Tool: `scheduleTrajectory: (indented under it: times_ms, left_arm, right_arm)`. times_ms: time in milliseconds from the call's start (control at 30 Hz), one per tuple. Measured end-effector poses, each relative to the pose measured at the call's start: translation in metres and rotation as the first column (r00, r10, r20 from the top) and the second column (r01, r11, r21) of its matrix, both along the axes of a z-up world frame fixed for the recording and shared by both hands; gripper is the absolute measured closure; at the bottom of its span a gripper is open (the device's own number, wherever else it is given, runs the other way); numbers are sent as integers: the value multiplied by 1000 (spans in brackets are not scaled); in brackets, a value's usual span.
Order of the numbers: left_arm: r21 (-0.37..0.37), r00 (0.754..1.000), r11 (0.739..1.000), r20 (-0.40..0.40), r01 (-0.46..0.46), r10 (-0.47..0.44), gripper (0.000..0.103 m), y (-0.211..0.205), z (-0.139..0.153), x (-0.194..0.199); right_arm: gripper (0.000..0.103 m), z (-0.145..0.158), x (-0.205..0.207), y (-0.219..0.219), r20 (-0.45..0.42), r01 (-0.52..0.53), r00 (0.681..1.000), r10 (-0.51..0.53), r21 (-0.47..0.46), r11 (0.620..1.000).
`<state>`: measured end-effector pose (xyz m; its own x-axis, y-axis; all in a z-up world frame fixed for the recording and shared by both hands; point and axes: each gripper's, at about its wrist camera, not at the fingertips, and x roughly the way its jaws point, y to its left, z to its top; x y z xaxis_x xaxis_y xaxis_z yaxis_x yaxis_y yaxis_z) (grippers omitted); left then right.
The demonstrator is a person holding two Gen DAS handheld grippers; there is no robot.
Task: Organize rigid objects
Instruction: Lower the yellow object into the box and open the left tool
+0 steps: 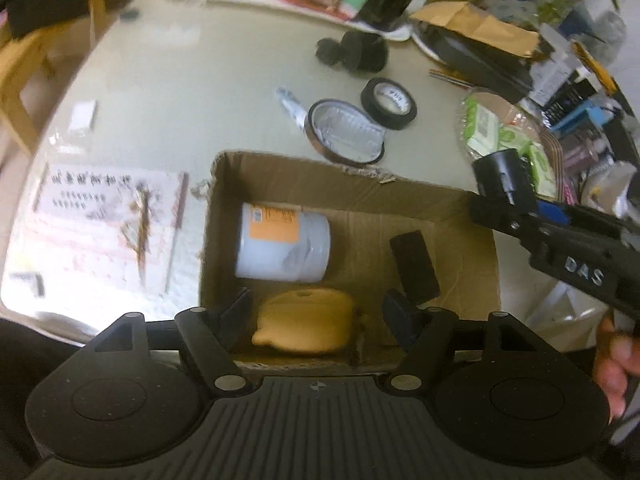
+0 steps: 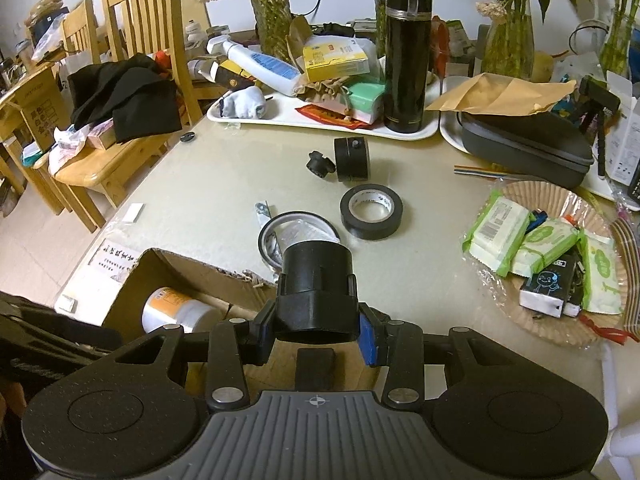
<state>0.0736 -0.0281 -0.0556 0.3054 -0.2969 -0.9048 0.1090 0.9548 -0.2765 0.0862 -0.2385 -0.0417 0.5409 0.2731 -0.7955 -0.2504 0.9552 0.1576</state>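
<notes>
An open cardboard box [image 1: 320,168] holds a white jar [image 1: 280,248] with an orange label lying on its side, a tan rounded object [image 1: 308,324] and a black block [image 1: 414,264]. My left gripper [image 1: 316,304] hangs open over the box, its fingers either side of the tan object and clear of it. At the box's right edge, my right gripper [image 1: 516,204] is shut on a black cylindrical part [image 1: 504,176]. In the right wrist view that part [image 2: 316,280] sits clamped in the gripper [image 2: 316,336] above the box [image 2: 192,264], with the jar [image 2: 176,312] and block [image 2: 316,368] below.
Beyond the box lie a thin brown tape ring [image 2: 298,232], a black tape roll [image 2: 371,216], a black round part [image 2: 351,158] and a small knob [image 2: 318,164]. A paper plate of wipes [image 2: 560,260] sits right; a thermos [image 2: 408,52] and cluttered trays behind. Wooden chairs [image 2: 120,120] stand left.
</notes>
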Motion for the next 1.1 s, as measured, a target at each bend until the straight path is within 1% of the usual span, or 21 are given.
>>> scheduleTrajectory:
  times_ms: [233,367,433,567,767,1000,1100]
  left_arm:
    - [65,991,996,115,66,-73,30,8,18,-14]
    - [117,973,989,197,94,-116,30,12,28,-24]
    - [131,966,987,227,96,-124,30,14,30,-27]
    - [126,956,988,264,93,-124,30,19,31,-31]
    - [141,927,985,345,102,-145,30,20,33,-40]
    - [185,890,972,406,142,-207,30,12,34,-50]
    - [205,879,967,419,153,-228,30,9,33,-53]
  right_arm:
    - [59,-1,0,0,-7,0,1000,0,14,1000]
    - [59,-2,-2,1,-20,-3,1000,3,28,1000]
    - [59,-3,-3,4,-26,-8,1000,9,28,1000]
    - [59,-5,-5,6,-36,-14,999,15,20,1000]
    - [59,-8,-4,6,-52,1,999,0,15,1000]
    - [59,-8,-3,5,-55,10,998,-8,26,1000]
    - [59,-8,-2,6,-57,11,998,-10,25,1000]
